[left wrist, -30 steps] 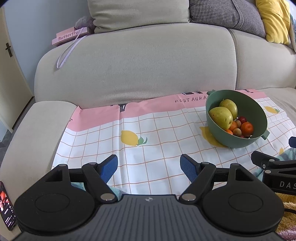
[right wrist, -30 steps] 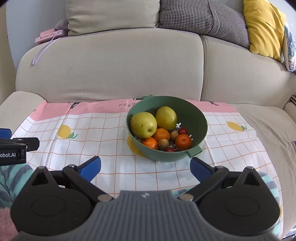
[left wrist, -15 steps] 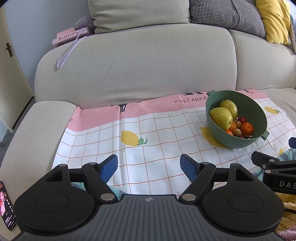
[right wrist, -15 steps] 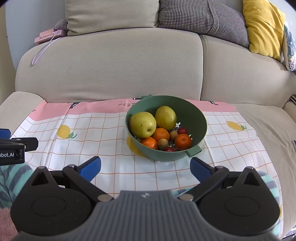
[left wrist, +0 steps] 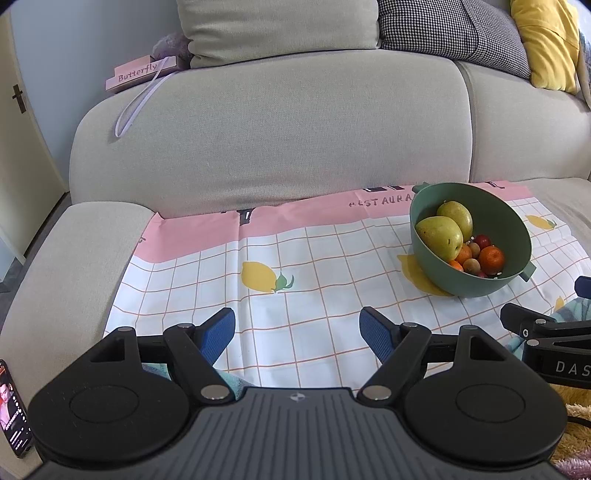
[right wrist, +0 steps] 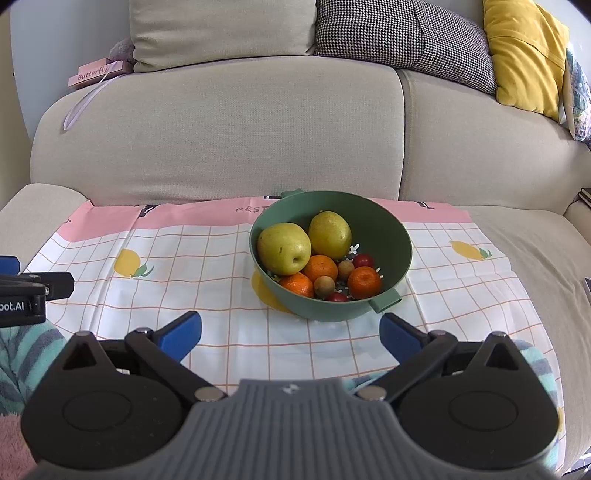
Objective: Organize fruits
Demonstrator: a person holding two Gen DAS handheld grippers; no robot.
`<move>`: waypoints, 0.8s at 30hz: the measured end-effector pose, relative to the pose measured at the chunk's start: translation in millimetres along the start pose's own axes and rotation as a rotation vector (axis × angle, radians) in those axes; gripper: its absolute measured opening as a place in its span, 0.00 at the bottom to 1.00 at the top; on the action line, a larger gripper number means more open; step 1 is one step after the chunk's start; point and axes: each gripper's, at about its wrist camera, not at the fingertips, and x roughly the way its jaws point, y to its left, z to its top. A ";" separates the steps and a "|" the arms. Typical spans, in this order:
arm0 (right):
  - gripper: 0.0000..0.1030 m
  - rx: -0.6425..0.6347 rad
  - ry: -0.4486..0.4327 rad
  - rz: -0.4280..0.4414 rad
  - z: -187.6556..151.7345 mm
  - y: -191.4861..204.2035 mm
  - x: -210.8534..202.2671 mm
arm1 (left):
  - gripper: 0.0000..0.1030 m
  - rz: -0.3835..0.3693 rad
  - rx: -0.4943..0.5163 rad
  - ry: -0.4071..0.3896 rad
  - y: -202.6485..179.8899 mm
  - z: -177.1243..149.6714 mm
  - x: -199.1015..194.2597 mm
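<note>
The green bowl [right wrist: 399,236] hides "RESTAURA…" lettering [left wrist: 380,201]; the phone [left wrist: 13,413] is edge-cropped.

So the bowl [right wrist: 400,236] is sitting on the cloth [right wrist: 184,258], which is lying spread over the sofa seat [right wrist: 535,251], backrest right behind it. Inside the bowl, 2 pears [right wrist: 283,248] are resting at the back-left, with 3 oranges [right wrist: 320,267] and some small fruits [right wrist: 345,269] lying in front and to the right. Cushions [right wrist: 402,33] are leaning along the top of the backrest, and a box [right wrist: 96,73] is sitting at its far left end.
</note>
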 end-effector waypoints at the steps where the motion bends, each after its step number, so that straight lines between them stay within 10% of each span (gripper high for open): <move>1: 0.96 0.000 0.000 0.000 0.0 0.0 -0.1 | 0.87 0.000 0.000 0.000 -0.3 0.1 -0.2; 24: 0.96 0.004 0.002 -0.001 -1.8 0.8 0.2 | 0.87 -0.002 -0.029 -0.023 0.9 0.9 -6.9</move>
